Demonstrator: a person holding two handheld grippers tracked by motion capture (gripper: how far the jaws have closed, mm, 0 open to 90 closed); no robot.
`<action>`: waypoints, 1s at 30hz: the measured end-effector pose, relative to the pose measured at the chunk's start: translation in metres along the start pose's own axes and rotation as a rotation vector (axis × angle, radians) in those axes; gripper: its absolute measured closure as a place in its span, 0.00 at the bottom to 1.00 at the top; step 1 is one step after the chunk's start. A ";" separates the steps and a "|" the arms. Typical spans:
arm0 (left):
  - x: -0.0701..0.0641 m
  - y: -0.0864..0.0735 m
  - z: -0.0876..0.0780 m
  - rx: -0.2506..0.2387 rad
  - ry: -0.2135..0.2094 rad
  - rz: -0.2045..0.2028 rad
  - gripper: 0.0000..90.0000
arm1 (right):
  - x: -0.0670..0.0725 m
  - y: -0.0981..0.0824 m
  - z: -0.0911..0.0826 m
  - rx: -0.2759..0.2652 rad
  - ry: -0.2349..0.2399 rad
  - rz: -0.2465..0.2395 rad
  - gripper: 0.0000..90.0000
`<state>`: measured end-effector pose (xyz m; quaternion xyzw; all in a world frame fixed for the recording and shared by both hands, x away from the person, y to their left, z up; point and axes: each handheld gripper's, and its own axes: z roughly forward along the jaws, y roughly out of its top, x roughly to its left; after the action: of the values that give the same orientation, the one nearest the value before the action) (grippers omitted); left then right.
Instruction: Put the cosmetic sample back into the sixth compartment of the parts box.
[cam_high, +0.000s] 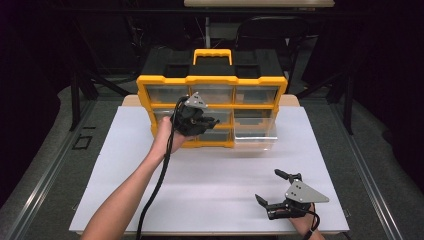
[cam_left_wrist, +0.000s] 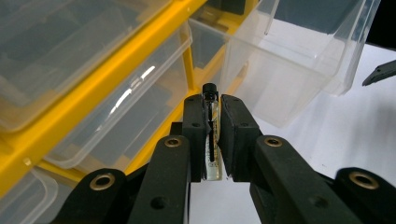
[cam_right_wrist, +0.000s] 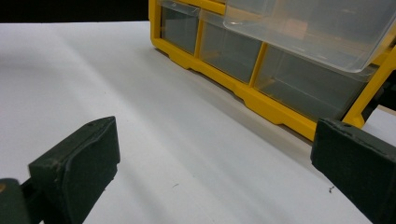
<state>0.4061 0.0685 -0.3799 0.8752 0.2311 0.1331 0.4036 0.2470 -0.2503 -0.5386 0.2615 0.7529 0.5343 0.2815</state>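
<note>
A: Where is the vial (cam_left_wrist: 211, 135)?
B: Clamped upright in the left gripper (cam_high: 196, 121), just before the yellow organizer (cam_high: 211, 80), near its pulled-out drawer (cam_high: 255, 134).
A: The right gripper (cam_high: 274, 189)?
B: Jaws apart, well short of the organizer.

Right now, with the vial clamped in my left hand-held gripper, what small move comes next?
Probably carry the vial sideways to above the pulled-out drawer. The left hand-held gripper holds it upright in front of the closed drawers, while that drawer juts out open. The right hand-held gripper sits open, away from it.
</note>
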 end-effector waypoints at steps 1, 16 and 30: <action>0.000 0.003 -0.001 -0.006 0.000 -0.001 0.90 | 0.000 0.000 0.000 0.000 -0.001 0.003 0.01; -0.002 0.023 -0.007 -0.038 -0.001 0.025 0.90 | 0.000 0.000 0.000 0.001 -0.001 0.000 0.01; -0.010 0.041 -0.005 -0.072 -0.020 0.050 0.90 | 0.000 0.000 0.000 -0.001 -0.003 0.004 0.01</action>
<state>0.4073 0.0430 -0.3453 0.8667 0.2003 0.1428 0.4339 0.2471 -0.2504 -0.5388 0.2636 0.7519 0.5347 0.2816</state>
